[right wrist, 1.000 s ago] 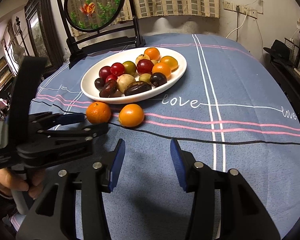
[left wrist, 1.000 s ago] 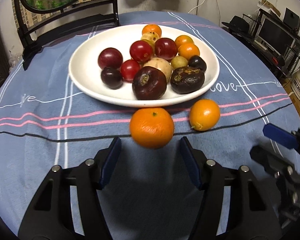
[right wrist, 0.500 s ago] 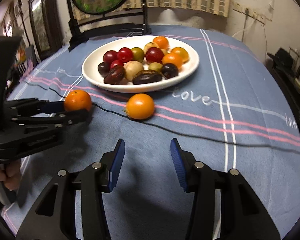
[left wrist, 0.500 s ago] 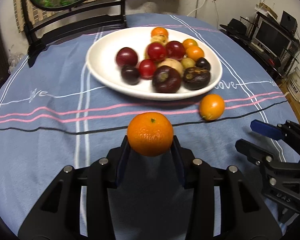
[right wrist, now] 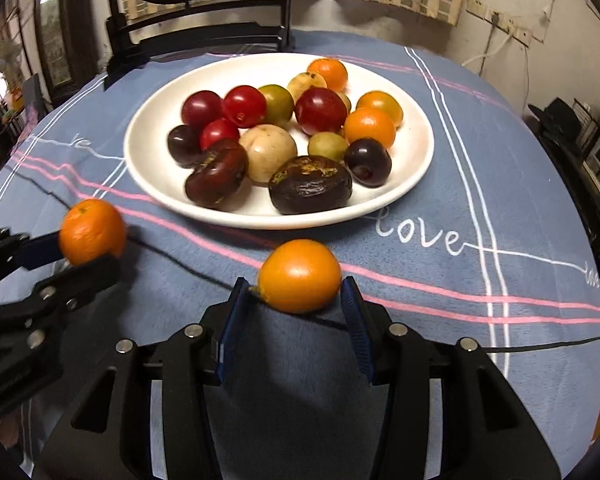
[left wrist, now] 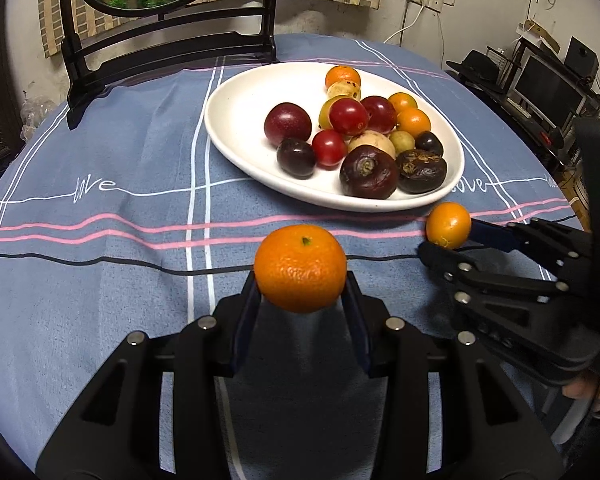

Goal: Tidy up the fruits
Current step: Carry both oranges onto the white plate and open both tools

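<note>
My left gripper (left wrist: 300,292) is shut on a mandarin orange (left wrist: 300,268) and holds it above the blue tablecloth, in front of the white plate (left wrist: 236,120). It also shows in the right wrist view (right wrist: 92,232). My right gripper (right wrist: 296,300) has its jaws closed around a smaller smooth orange fruit (right wrist: 300,276), just in front of the plate (right wrist: 416,152). That fruit also shows in the left wrist view (left wrist: 448,225). The plate holds several red, dark purple, orange, green and tan fruits.
A black stand (left wrist: 168,52) with a round fish picture stands behind the plate at the table's far edge. The round table with its blue cloth (left wrist: 100,280) drops off at the right, where shelves and a monitor (left wrist: 548,88) stand.
My left gripper has closed on the mandarin and lifted it. My right gripper has moved forward to the smaller orange fruit and closed around it.
</note>
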The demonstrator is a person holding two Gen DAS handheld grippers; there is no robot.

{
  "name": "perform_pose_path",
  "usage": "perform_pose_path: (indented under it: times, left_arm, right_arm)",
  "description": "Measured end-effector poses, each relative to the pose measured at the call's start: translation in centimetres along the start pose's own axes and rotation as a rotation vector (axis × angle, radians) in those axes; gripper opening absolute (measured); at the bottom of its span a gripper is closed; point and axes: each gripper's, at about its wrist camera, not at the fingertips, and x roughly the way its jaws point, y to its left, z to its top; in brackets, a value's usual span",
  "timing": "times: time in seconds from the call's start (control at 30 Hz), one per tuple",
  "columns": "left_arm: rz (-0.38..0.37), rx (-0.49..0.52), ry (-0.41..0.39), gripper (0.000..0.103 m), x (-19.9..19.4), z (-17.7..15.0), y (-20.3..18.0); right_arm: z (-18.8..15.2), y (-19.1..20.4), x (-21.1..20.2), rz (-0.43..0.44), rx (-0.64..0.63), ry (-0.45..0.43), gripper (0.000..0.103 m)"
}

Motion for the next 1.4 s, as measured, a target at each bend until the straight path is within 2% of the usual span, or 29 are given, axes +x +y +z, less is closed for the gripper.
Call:
perform_pose_path:
  times: [0.17,0.47,0.6,0.77,0.97,1.17,1.4]
  left_arm:
    - [0.004,-0.004,0.001,0.042,0.1,0.0,0.2]
    - [0.025,0.003,-0.015,0.042,-0.5,0.3,-0.1]
    - [0.04,0.029,-0.029,0.042,-1.3,1.5,-0.7]
    - [0.053,0.043,-0.071,0.042,-2.4,4.9,-1.1]
    - [0.073,0.075,-0.118,0.042,-2.5,8.1,-2.0]
    - [0.083,0.093,-0.117,0.042,-0.8,9.8,-2.2]
    - [0.105,0.068,-0.089,0.042,1.5,11.2,-1.4]
  right_arm:
    - [0.1,-0.3,-0.2,-0.007,0.034,-0.018,0.043]
    - [-1.3,-1.3,-5.0,0.001,0.036,-0.109,0.043]
    - [-0.6,-2.0,-6.9,0.008,0.034,-0.165,0.043]
    - [1.4,-2.8,-8.1,0.023,0.027,-0.232,0.043]
    - [3.3,-2.5,-7.9,0.017,-0.014,-0.263,0.043]
    - [5.1,-1.6,-6.3,0.023,-0.054,-0.279,0.043]
    - [7.1,-1.6,-3.2,0.024,-0.053,-0.25,0.043]
